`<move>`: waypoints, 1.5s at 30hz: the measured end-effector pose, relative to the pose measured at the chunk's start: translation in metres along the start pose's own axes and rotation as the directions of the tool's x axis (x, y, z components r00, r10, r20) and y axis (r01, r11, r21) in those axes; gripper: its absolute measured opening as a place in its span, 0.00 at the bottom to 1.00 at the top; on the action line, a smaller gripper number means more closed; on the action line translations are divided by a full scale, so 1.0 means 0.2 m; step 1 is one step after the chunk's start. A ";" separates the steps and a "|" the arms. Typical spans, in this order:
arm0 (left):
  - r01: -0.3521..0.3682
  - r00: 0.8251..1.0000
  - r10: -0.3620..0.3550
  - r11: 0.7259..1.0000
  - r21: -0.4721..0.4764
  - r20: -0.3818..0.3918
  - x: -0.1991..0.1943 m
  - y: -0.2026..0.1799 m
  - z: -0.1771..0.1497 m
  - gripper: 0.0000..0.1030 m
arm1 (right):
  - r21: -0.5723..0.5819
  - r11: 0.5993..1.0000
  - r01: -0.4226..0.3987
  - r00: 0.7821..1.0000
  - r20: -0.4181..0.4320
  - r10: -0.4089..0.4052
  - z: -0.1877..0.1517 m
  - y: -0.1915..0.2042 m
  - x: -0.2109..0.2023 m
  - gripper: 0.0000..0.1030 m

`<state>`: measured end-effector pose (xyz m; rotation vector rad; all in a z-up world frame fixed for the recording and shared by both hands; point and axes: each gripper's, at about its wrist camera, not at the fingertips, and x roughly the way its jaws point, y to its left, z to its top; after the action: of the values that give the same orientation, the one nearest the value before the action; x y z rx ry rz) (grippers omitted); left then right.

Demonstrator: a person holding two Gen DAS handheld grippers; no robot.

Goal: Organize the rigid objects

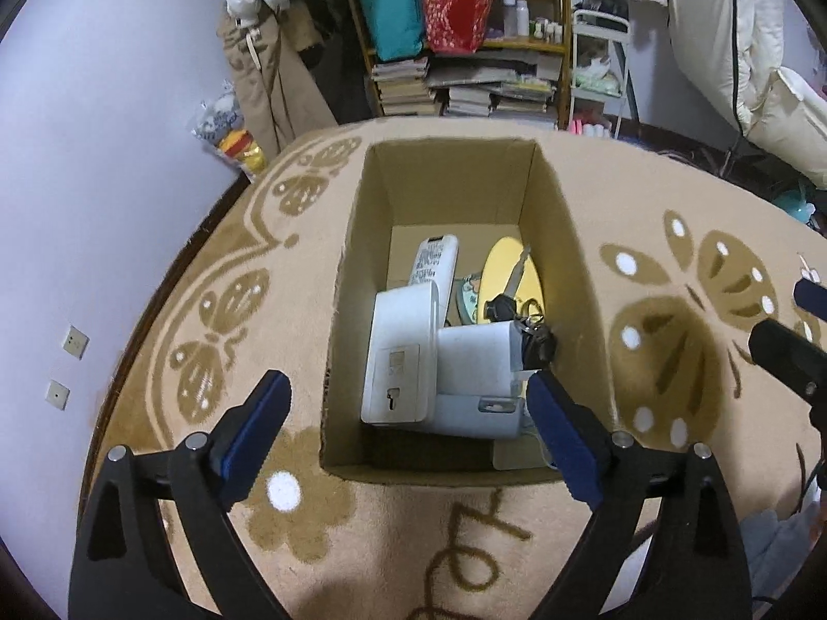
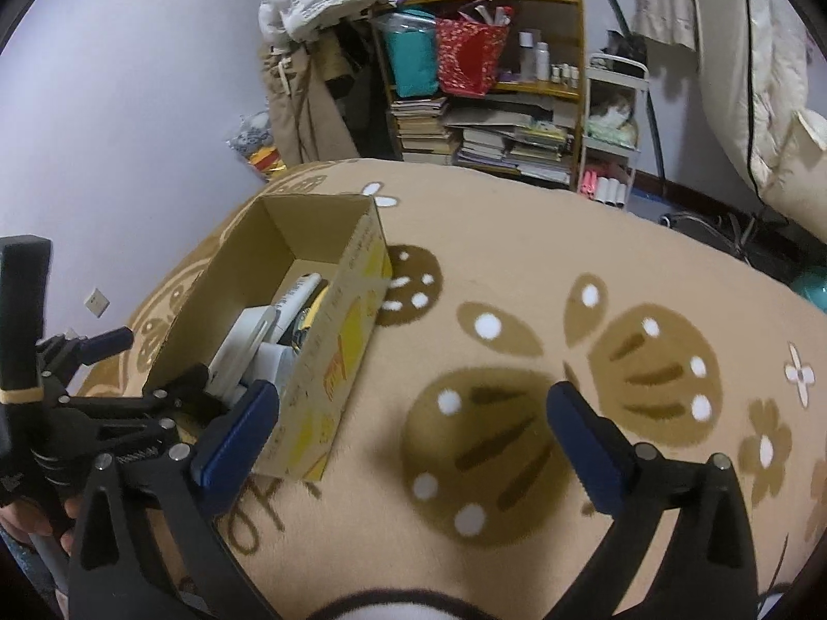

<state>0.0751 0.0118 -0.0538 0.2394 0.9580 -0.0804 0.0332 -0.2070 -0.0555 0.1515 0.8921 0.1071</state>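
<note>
Butterfly-patterned blanket (image 2: 517, 258) bears cardboard box (image 1: 573, 279) at twelve o'clock, remote (image 1: 433, 261), keys (image 1: 511, 305) and white chargers (image 1: 398, 356) gathered inside, tidied; left hand-held gripper (image 1: 408, 434) and right hand-held gripper (image 2: 413, 439) released, empty.

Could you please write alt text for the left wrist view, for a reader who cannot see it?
An open cardboard box on a tan butterfly-patterned blanket holds a white remote control, white adapters, a yellow disc and keys. The open, empty left gripper hovers over its near edge.
</note>
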 end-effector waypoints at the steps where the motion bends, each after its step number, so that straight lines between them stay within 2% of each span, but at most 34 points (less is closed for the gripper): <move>1: -0.009 1.000 0.009 1.000 -0.003 0.018 -0.03 0.00 0.00 0.91 | 0.008 1.000 0.001 1.000 0.002 -0.001 -0.01 -0.01 -0.02 1.00; 11: -0.028 0.990 0.032 0.999 -0.034 0.134 -0.27 0.00 -0.03 0.92 | 0.037 0.999 0.018 0.997 0.075 -0.021 -0.10 -0.09 -0.21 1.00; 15: -0.028 0.985 0.036 0.998 -0.048 0.171 -0.35 -0.01 -0.06 0.92 | 0.016 1.000 0.004 0.987 0.162 -0.007 -0.12 -0.08 -0.32 1.00; 27: -0.042 0.955 0.058 0.997 -0.062 0.292 -0.56 -0.04 -0.21 0.95 | 0.012 1.000 -0.022 0.967 0.255 0.018 -0.22 -0.10 -0.46 1.00; 33: 0.005 0.955 0.019 0.997 -0.079 0.297 -0.59 -0.03 -0.25 0.98 | 0.032 0.999 -0.002 0.963 0.268 -0.006 -0.28 -0.12 -0.49 1.00; 45: 0.006 0.960 0.007 0.999 -0.043 0.279 -0.57 -0.06 -0.28 0.99 | 0.062 0.998 0.007 0.960 0.278 -0.024 -0.33 -0.13 -0.53 1.00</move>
<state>-0.0365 0.0089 0.0070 0.1828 0.6774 -0.0905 -0.0845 -0.2442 -0.0200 0.2103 0.6150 0.0422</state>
